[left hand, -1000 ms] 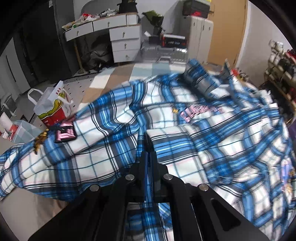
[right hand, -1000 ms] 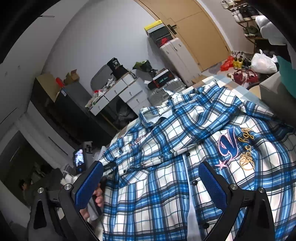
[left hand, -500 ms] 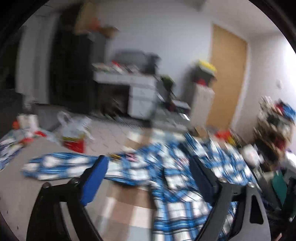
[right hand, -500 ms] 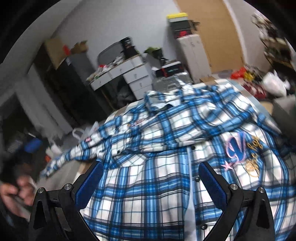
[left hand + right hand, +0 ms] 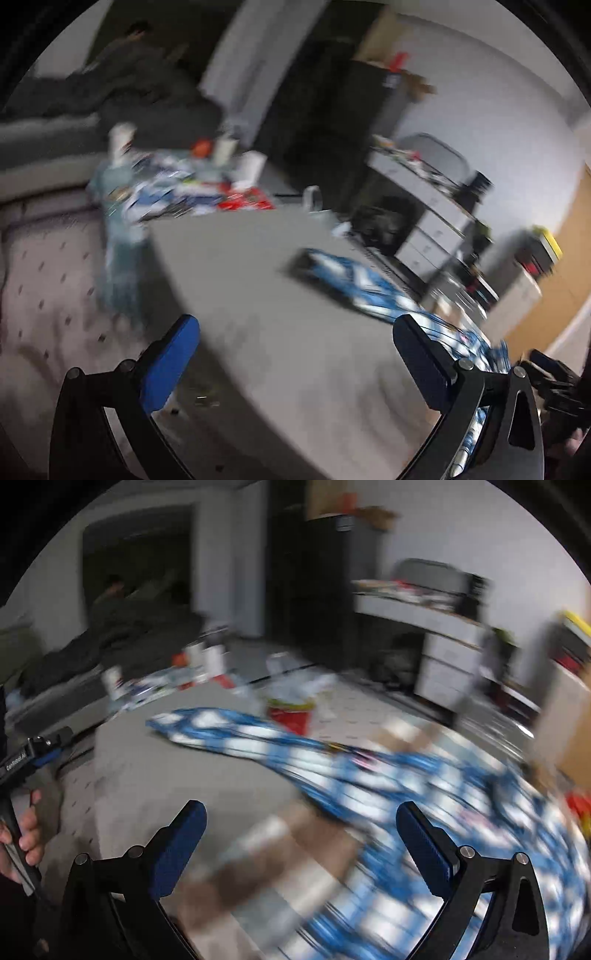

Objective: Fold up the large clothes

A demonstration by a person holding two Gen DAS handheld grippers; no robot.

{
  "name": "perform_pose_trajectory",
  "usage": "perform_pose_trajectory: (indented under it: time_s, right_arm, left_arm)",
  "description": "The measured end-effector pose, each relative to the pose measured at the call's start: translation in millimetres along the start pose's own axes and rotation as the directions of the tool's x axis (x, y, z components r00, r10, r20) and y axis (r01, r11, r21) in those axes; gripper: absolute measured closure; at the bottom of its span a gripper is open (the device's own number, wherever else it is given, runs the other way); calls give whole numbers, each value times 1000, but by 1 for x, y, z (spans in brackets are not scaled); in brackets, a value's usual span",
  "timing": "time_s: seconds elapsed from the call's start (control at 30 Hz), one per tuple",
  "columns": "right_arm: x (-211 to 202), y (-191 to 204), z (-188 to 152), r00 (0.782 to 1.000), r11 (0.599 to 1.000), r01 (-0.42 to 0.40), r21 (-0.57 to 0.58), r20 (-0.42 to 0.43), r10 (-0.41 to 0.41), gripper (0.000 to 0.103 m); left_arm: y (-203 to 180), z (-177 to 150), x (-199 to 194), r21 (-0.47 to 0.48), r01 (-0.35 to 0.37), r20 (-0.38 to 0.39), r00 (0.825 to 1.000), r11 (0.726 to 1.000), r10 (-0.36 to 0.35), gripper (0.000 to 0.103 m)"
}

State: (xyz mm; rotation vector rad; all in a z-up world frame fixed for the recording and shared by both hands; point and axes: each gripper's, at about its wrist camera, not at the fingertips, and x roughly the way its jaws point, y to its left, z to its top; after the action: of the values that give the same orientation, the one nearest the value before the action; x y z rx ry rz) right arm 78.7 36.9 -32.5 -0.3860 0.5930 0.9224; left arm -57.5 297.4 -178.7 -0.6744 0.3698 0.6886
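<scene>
A blue and white plaid shirt (image 5: 406, 775) lies spread on a grey surface (image 5: 147, 775), its long sleeve (image 5: 192, 723) reaching out to the left. In the left wrist view only that sleeve (image 5: 354, 280) shows, at the right, on the grey surface (image 5: 240, 277). My left gripper (image 5: 295, 325) hovers over bare surface left of the sleeve; its jaws are opening and nothing is between them. My right gripper (image 5: 300, 808) is open above the shirt's near edge, holding nothing. Both views are motion-blurred.
A heap of small packets and cups (image 5: 184, 188) crowds the far left end of the surface. A red and white bag (image 5: 291, 712) stands beyond the sleeve. White drawers (image 5: 447, 653) line the back wall. A hand (image 5: 26, 834) holds the other gripper's handle at the left edge.
My left gripper has let go of the shirt fabric and opened wide. Both views have swung left and rolled, from the shirt's body toward the sleeve and bare grey surface.
</scene>
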Motion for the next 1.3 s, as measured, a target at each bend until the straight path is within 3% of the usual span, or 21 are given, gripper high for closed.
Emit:
perform_pose_trajectory:
  time_s: [0.1, 0.27, 0.43, 0.47, 0.53, 0.57, 0.6, 0.83, 0.97, 1.1, 1.23, 1.3]
  right_arm:
    - [67, 58, 31, 993, 989, -86, -121, -85, 76, 0]
    - [152, 147, 54, 968, 932, -198, -303, -210, 138, 1]
    - [202, 182, 64, 970, 901, -181, -395, -225, 96, 4]
    - [209, 184, 65, 966, 901, -193, -387, -236, 106, 14]
    - [223, 185, 69, 947, 902, -245, -357, -288, 143, 54]
    - [228, 185, 71, 939, 902, -246, -353, -317, 132, 89]
    - [228, 185, 72, 938, 903, -234, -360, -326, 113, 97]
    - [156, 177, 115, 941, 853, -303, -426, -272, 199, 100]
    - [113, 164, 160, 930, 828, -367, -423, -199, 310, 100]
    - [133, 165, 193, 929, 822, -370, -433, -142, 343, 100]
    - [204, 163, 202, 972, 904, -233, -358, -126, 201, 90]
    - [229, 143, 203, 981, 958, -165, -236, -137, 135, 78]
  left_arm:
    - [20, 1, 4, -67, -18, -12, 1000, 998, 17, 1]
    - [40, 9, 2, -57, -50, 2, 999, 997, 50, 1]
    - [53, 6, 6, -78, -49, -20, 999, 996, 47, 1]
    - [54, 7, 7, -76, -46, -26, 999, 996, 45, 1]
    - [52, 5, 13, -59, -46, -44, 998, 997, 43, 1]
    - [52, 6, 13, -55, -44, -47, 998, 998, 41, 1]
    - [51, 5, 15, -49, -39, -52, 998, 998, 36, 1]
    - [47, 5, 15, -34, 8, -52, 999, 999, -10, 1]
    - [43, 11, 14, -44, 36, -58, 998, 998, -38, 1]
    - [36, 12, 9, -19, 42, -40, 998, 999, -43, 1]
    - [35, 8, 12, -9, 19, -53, 998, 1000, -19, 1]
    - [35, 10, 19, 9, 6, -77, 997, 1000, -6, 1]
